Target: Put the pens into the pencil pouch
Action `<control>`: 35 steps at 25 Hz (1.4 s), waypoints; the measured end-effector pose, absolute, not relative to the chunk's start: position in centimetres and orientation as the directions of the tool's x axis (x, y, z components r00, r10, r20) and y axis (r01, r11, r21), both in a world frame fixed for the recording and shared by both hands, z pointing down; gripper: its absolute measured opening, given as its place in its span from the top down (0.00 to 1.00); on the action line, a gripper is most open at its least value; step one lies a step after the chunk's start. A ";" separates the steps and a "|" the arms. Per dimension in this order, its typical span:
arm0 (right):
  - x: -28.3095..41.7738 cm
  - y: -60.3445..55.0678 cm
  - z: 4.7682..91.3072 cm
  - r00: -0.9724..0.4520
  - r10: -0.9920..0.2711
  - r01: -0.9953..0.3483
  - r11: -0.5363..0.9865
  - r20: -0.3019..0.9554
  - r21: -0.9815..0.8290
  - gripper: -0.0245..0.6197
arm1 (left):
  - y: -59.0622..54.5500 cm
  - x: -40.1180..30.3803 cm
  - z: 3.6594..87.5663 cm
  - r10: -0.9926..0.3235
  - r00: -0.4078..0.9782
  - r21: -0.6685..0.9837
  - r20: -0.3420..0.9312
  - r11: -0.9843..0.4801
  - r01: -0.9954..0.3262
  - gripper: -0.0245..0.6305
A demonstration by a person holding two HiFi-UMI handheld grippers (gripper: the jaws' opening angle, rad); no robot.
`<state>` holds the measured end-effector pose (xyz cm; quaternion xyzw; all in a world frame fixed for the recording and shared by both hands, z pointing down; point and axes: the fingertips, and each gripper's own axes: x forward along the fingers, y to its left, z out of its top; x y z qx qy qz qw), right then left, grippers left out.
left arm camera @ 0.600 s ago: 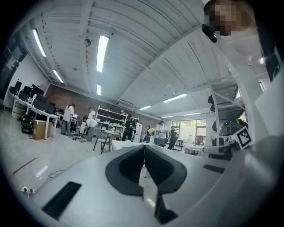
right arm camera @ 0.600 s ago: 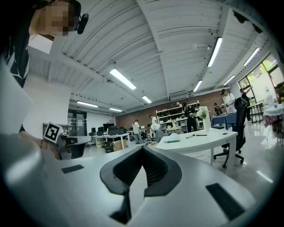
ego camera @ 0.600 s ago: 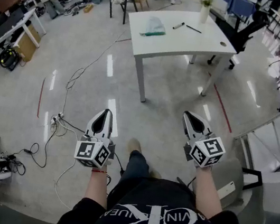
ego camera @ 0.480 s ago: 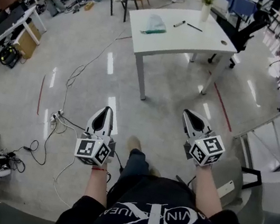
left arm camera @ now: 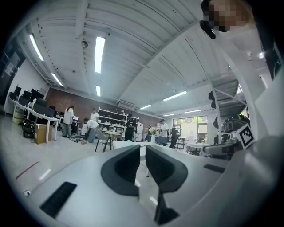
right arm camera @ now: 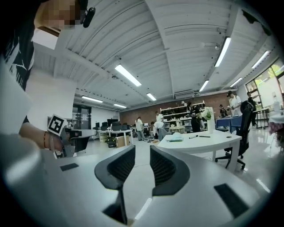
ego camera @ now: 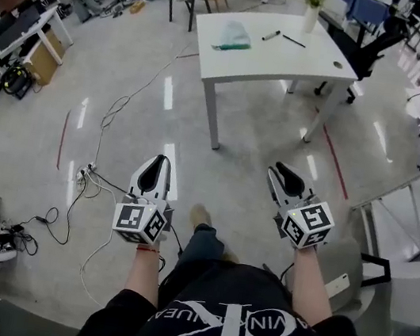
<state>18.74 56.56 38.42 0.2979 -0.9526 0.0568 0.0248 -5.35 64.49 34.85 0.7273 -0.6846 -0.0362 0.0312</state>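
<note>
Since a moment ago the person has edged forward a little: both grippers sit slightly higher in the head view, and the right gripper has swung a touch inward. Otherwise the scene reads the same. The left gripper has its jaws drawn nearly together with nothing in them. The right one's jaws stand a narrow way apart, also empty. Everything the task needs is on the white table, well apart from both grippers across open floor, ahead and a bit to the right. The pencil pouch lies toward the table's left side. The thicker pen lies at a slant just right of it, and the thin pen lies beyond that, roughly crosswise. By my reckoning the right gripper is better placed for the pens and the left for the pouch.
</note>
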 end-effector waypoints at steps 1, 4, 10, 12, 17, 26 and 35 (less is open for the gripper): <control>18.5 56.5 38.5 -0.828 -0.554 -0.561 0.823 0.088 -0.094 0.75 | 64.2 -5.2 34.8 -0.998 0.066 0.100 -0.008 -0.066 -0.993 0.91; 18.4 55.9 38.4 -0.833 -0.547 -0.554 0.825 0.088 -0.114 0.70 | 63.3 -5.0 34.6 -0.997 0.083 0.112 -0.004 -0.083 -0.990 0.78; 19.3 54.1 38.4 -0.821 -0.565 -0.571 0.810 0.078 -0.133 0.62 | 60.9 -5.0 34.1 -0.996 0.089 0.117 -0.017 -0.091 -0.989 0.74; 19.6 53.3 38.2 -0.817 -0.572 -0.577 0.806 0.072 -0.135 0.62 | 59.8 -4.9 33.9 -0.996 0.088 0.124 -0.019 -0.089 -0.988 0.71; 20.4 51.1 38.4 -0.811 -0.580 -0.585 0.797 0.078 -0.149 0.61 | 57.2 -4.2 34.0 -0.994 0.106 0.132 -0.020 -0.108 -0.985 0.70; 19.1 44.0 39.9 -0.784 -0.612 -0.620 0.763 0.105 -0.181 0.61 | 48.7 -6.9 36.1 -0.992 0.127 0.165 0.019 -0.122 -0.979 0.70; 15.8 33.3 42.0 -0.744 -0.647 -0.666 0.700 0.164 -0.258 0.61 | 36.8 -10.3 38.0 -0.974 0.200 0.132 0.107 -0.186 -0.974 0.66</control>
